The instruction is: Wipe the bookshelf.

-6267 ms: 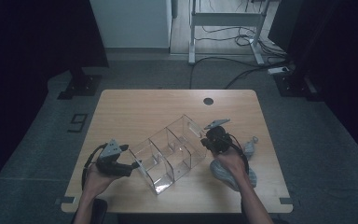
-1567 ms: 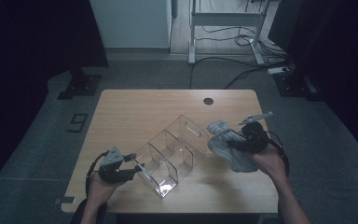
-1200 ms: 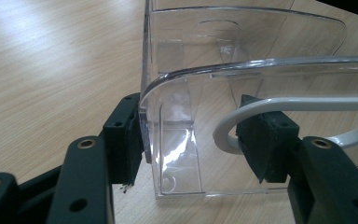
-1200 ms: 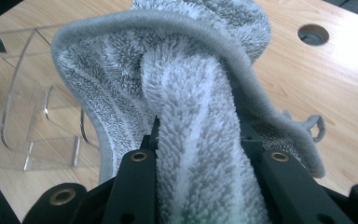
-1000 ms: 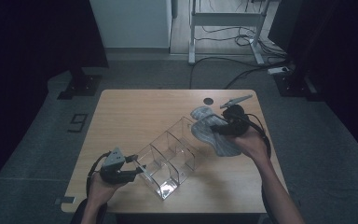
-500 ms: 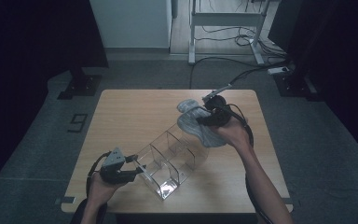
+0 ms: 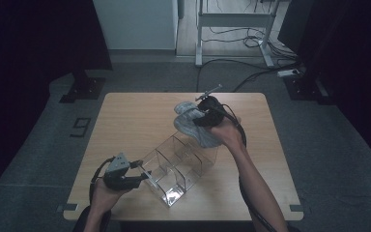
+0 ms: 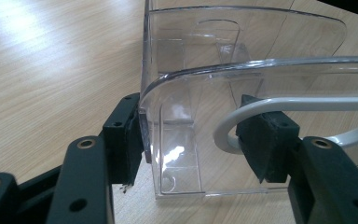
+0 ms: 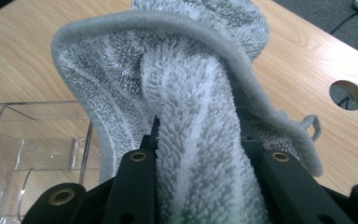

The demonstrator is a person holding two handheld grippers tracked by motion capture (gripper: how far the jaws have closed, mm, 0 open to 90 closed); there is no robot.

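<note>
Grey towel point(image 7: 193, 124): thick terry pile, paler stripes through it, a rolled hem along the edge and a small loop at one side, seen close in the right gripper view point(image 9: 200, 116). It is bunched into a fat fold and hangs lifted off the wooden table point(image 7: 135, 116), over the far end of the clear organizer point(image 7: 178, 166), its lower part drooping against the box's far rim. Right gripper point(image 7: 204, 112) pinches that fold; both black jaws press into the pile on either side. Right hand point(image 7: 224, 133) reaches out over the table's middle, forearm stretched from the near edge, wrist turned so the gripper points toward the table's left and far side. Organizer: transparent plastic, divided into several compartments, lying diagonally on the near half of the table. Left gripper point(image 7: 140, 177) clamps its near end wall, one pad outside, one inside, beside a white curved wire point(image 8: 307, 105). Left hand point(image 7: 107, 186) sits low at the near-left corner, gripper level with the tabletop.
</note>
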